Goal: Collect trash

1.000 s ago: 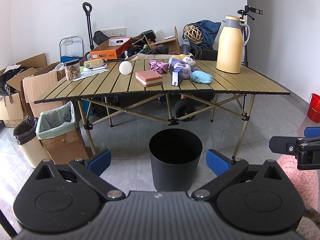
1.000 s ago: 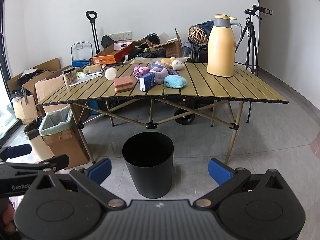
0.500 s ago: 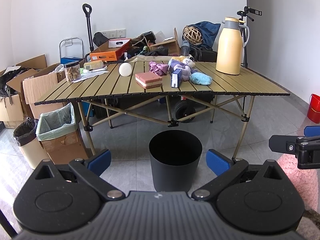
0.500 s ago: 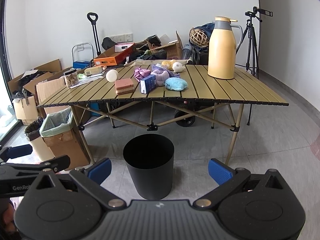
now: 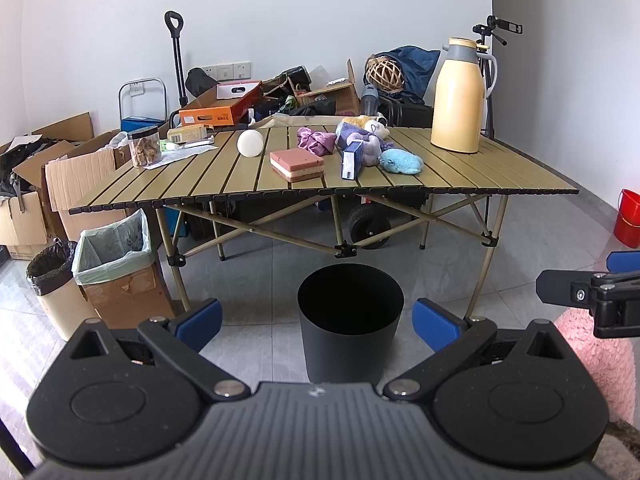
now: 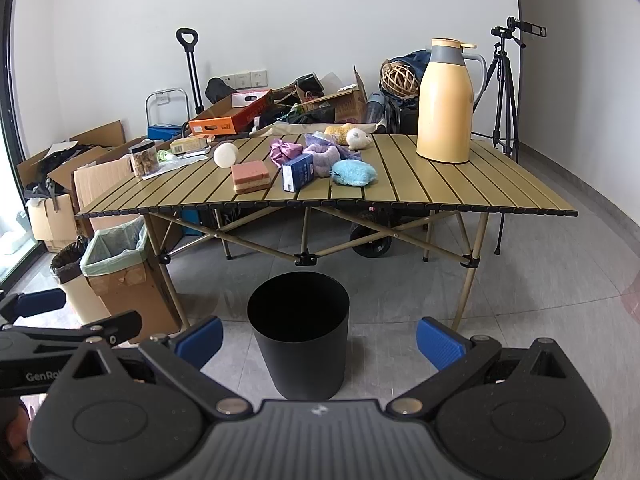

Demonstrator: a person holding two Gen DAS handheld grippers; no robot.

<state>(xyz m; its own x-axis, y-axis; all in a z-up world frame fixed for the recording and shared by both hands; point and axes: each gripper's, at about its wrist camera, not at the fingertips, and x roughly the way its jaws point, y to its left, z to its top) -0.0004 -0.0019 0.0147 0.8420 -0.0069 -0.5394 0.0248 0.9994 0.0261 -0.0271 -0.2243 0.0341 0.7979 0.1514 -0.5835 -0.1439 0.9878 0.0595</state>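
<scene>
A black waste bin (image 5: 350, 320) (image 6: 299, 332) stands on the floor in front of a slatted folding table (image 5: 460, 174) (image 6: 460, 184). On the table lie a pink layered sponge (image 5: 296, 164) (image 6: 250, 176), a white ball (image 5: 249, 143) (image 6: 226, 155), a blue-and-white carton (image 5: 350, 159) (image 6: 297, 172), a purple cloth (image 5: 318, 142), a blue fluffy thing (image 5: 401, 161) (image 6: 354, 172) and plush toys. My left gripper (image 5: 316, 322) and right gripper (image 6: 318, 338) are both open and empty, held low, well short of the table, with the bin between their blue pads.
A tall yellow thermos jug (image 5: 458, 96) (image 6: 445, 102) stands on the table's right end; a snack jar (image 5: 144, 146) on its left. Lined bins (image 5: 114, 256) sit left of the table. Cardboard boxes crowd the back. A tripod (image 6: 505, 92) and red bucket (image 5: 629, 218) are right.
Both views have risen and drawn slightly nearer, so the table sits a little lower in frame. Both grippers stay open; nothing on the table has moved.
</scene>
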